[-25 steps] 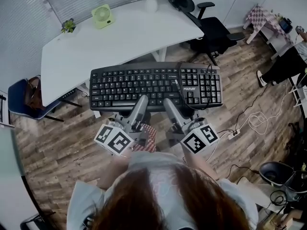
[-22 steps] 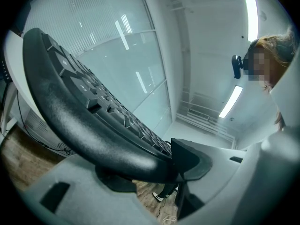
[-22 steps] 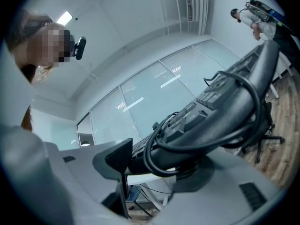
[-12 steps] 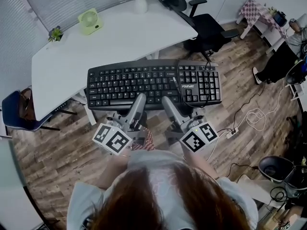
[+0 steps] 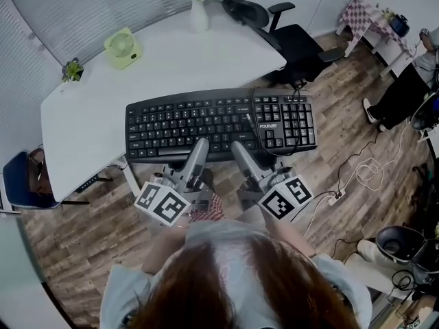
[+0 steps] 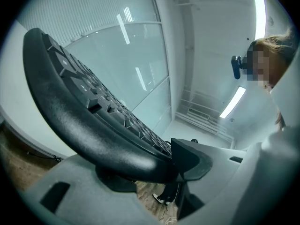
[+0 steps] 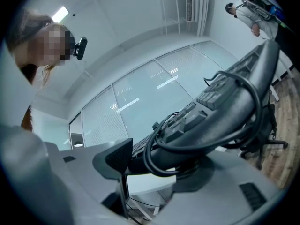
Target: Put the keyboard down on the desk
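Held aloft at the near edge of a curved white desk (image 5: 103,108): a black keyboard (image 5: 206,122), keys up and roughly level, left end over the desktop, number-pad end out over the wood floor (image 5: 343,115). Impossible to tell from above whether touching the desk or just clear of it. Clamped along its near edge by two hand-held tools, the left gripper (image 5: 199,146) below the middle of the main key block and the right gripper (image 5: 236,148) just beside it, toward the number pad. In the left gripper view, jaws set fairly wide and closed on the keyboard's rounded front rim, broad grey jaw on one face, dark pad on the other. Same hold in the right gripper view, with a loop of the keyboard's own black cable (image 7: 146,157) wrapped round the rim next to the pad. Farther back on the desk, well apart from the keyboard: a green fan (image 5: 122,46), a white vase (image 5: 199,16) of flowers, a small potted plant (image 5: 72,69). Off the desk's far right end, a black office chair (image 5: 298,43); at the right edge of the head view, a person (image 5: 405,91) standing.
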`<move>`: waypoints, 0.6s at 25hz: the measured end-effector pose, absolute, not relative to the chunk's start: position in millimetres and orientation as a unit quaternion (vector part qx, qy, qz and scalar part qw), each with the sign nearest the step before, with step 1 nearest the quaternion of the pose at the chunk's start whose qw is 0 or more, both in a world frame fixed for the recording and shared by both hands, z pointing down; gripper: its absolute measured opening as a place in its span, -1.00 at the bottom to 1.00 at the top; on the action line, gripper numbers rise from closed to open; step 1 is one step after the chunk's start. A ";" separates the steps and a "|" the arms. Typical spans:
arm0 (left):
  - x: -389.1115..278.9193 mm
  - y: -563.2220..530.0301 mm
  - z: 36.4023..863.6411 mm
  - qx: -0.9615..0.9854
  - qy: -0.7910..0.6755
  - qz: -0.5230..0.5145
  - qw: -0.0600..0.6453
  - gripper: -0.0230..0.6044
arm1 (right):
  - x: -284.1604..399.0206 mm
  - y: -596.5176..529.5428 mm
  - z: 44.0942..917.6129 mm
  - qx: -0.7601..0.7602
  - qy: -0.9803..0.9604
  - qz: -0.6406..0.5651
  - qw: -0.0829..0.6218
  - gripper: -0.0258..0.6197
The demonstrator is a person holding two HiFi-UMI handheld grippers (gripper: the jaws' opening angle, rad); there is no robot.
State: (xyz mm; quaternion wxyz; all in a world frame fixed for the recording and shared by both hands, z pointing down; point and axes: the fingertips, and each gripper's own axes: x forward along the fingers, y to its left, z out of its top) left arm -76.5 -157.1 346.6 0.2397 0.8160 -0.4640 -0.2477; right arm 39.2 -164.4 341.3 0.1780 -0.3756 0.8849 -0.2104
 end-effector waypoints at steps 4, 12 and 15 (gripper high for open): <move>-76.5 -158.5 347.4 0.819 -0.460 -0.251 0.234 -0.23 | 39.2 -165.1 341.8 -0.376 0.886 -0.202 0.182 -0.10; -77.0 -157.3 344.6 0.820 -0.458 -0.244 0.243 -0.23 | 38.6 -163.2 339.5 -0.381 0.882 -0.211 0.181 -0.10; -75.2 -160.0 346.4 0.820 -0.456 -0.245 0.244 -0.23 | 40.4 -165.2 341.1 -0.383 0.881 -0.209 0.182 -0.10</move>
